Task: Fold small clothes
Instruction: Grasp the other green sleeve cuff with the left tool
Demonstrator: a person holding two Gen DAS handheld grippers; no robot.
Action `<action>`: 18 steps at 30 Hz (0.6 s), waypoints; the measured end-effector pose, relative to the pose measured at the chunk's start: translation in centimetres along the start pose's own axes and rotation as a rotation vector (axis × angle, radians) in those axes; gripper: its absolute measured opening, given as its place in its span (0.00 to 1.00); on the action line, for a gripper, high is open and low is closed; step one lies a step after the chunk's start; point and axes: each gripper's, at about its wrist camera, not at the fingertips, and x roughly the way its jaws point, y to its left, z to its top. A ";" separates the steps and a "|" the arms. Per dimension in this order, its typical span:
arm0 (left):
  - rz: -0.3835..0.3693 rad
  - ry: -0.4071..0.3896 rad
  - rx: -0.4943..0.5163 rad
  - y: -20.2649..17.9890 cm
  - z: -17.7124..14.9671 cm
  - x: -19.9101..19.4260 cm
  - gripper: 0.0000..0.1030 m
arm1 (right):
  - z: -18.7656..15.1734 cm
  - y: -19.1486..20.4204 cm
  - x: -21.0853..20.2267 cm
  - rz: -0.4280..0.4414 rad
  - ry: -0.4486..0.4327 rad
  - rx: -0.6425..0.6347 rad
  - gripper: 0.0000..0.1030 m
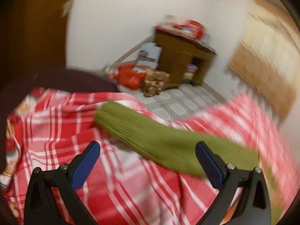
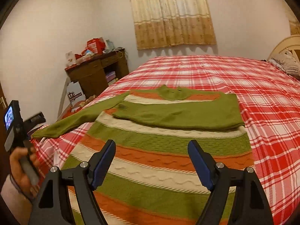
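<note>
Sweater [image 2: 159, 150] flat on bed [image 2: 262, 112]; unfolded sleeve [image 1: 159, 140] runs crosswise just ahead of left tool [image 1: 148, 150], nearer it. Right tool [image 2: 151, 150] over the body. Both tools wide open, holding nothing.

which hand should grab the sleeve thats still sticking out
Left. The unfolded green sleeve lies just ahead of the left gripper, open. The right gripper, also open, hovers over the sweater's striped body.

A home bedroom: plaid-covered bed [image 2: 215, 71], curtained window [image 2: 172, 13], cluttered wooden desk [image 2: 95, 73].
</note>
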 end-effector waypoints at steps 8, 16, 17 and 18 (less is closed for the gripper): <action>0.024 0.122 -0.072 2.6 2.8 6.3 0.71 | -0.6 1.6 0.3 0.015 0.045 -0.017 0.78; -0.010 0.127 -0.061 1.8 2.1 6.9 0.21 | -1.0 1.4 -0.1 0.005 0.062 -0.001 0.78; -0.016 0.125 -0.044 1.6 2.0 7.0 0.16 | -1.0 1.3 -0.1 0.005 0.064 0.005 0.78; -0.016 0.119 -0.028 1.4 2.0 6.8 0.14 | -1.0 1.2 -0.1 0.006 0.067 0.009 0.78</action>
